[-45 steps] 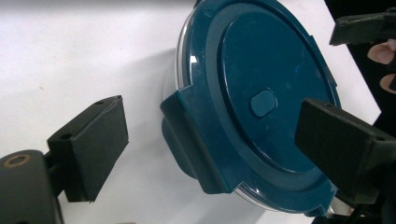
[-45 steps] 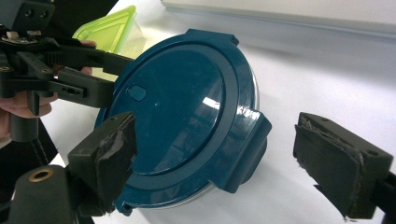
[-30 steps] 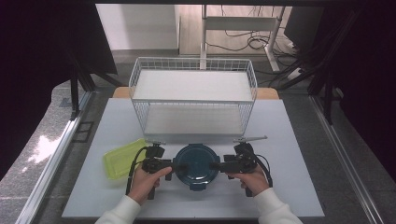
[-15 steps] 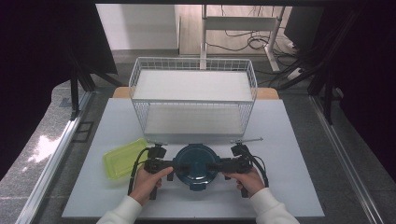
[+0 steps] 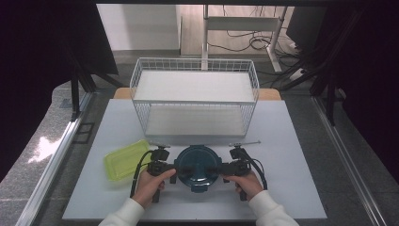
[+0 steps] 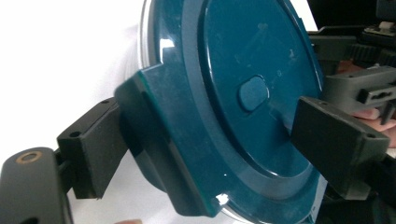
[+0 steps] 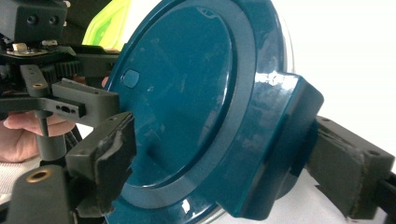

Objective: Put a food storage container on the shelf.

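A round dark teal lid (image 5: 198, 165) sits on a container at the near middle of the white table (image 5: 291, 155), between the person's two hands. The left gripper (image 5: 175, 168) comes in from the lid's left side and the right gripper (image 5: 220, 167) from its right, each held by a hand: the left hand (image 5: 148, 184) and the right hand (image 5: 244, 182) rest low at the table's near edge, with white sleeves behind them. In the left gripper view the two black jaws stand on either side of a latch tab (image 6: 161, 140) on the lid's rim, one jaw pressed under the tab and the other lying on the lid's top, so this gripper is clenched on the lid's edge. In the right gripper view the same holds on the opposite side: one jaw lies on the lid's top face and the other presses against the outside of a second latch tab (image 7: 275, 140), so the right gripper also grasps the lid. A small oval bump (image 6: 252, 92) marks the lid's centre. A yellow-green box (image 5: 126, 159) lies flat on the table just to the left of the left gripper, apart from the lid. Behind them, farther across the table, stands a white wire basket (image 5: 195, 96) with two shelves.
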`<action>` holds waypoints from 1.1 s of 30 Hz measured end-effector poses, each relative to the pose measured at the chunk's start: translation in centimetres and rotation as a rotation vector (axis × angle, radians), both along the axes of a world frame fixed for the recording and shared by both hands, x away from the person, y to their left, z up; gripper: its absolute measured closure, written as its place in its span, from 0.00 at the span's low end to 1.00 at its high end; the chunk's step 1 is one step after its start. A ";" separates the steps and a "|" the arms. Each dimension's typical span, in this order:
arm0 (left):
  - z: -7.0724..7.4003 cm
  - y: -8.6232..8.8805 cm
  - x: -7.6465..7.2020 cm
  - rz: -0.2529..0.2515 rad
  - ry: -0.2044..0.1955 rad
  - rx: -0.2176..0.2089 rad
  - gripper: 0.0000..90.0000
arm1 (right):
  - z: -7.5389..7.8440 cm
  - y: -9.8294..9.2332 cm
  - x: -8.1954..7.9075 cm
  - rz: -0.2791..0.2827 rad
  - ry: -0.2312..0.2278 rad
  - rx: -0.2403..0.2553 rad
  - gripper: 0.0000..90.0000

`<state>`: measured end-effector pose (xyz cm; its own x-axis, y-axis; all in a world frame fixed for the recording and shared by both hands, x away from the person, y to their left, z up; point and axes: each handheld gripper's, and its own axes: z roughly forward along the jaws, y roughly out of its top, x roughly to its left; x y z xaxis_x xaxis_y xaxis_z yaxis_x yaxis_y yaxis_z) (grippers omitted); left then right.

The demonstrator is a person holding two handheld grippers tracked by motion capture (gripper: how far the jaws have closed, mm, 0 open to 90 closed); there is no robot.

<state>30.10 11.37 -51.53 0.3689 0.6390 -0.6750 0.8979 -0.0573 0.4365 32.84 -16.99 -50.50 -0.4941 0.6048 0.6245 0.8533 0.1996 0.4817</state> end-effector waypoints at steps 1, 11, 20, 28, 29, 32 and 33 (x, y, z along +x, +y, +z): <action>0.0 0.0 0.0 -0.002 0.002 -0.003 0.16 | 0.0 0.0 0.0 -0.003 -0.001 0.000 0.16; 0.2 0.1 -0.1 0.037 0.024 -0.005 0.21 | -0.2 -0.7 0.4 -0.053 0.102 0.038 0.29; 1.4 0.0 -1.2 0.060 -0.014 0.025 0.27 | 0.6 -0.8 -0.5 -0.080 0.086 0.025 0.34; 2.1 -0.3 -2.8 0.100 -0.075 0.030 0.33 | 1.1 -1.1 -1.7 -0.103 0.067 0.034 0.36; 2.1 -0.3 -2.8 0.099 -0.077 0.033 0.33 | 1.1 -1.2 -1.8 -0.110 0.068 0.036 0.37; 2.2 -0.3 -2.8 0.100 -0.082 0.028 0.35 | 1.2 -1.3 -1.9 -0.117 0.080 0.039 0.37; 2.2 -0.3 -2.8 0.104 -0.081 0.025 0.35 | 1.2 -1.3 -1.9 -0.119 0.086 0.041 0.37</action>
